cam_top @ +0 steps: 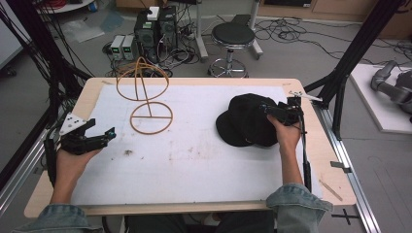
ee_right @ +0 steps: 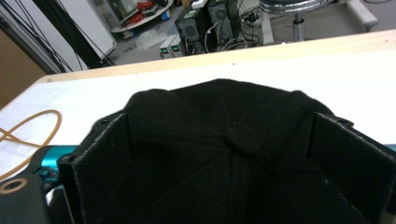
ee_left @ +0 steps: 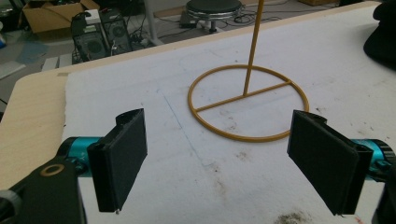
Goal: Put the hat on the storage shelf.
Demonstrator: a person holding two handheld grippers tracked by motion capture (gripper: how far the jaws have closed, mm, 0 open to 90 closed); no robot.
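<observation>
right claw (cam_top: 276, 110) around black cap (cam_top: 245, 121)

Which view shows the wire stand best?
The high view: the whole wire stand shows, with its looped top, stem and ring base on the white mat. The left gripper view has just the base ring and lower stem; the right gripper view catches part of a loop at its left edge.

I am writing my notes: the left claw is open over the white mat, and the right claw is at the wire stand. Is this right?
Not quite. The right claw is at the black cap, not the wire stand, as the high view shows. The left claw is indeed open over the white mat.
</observation>
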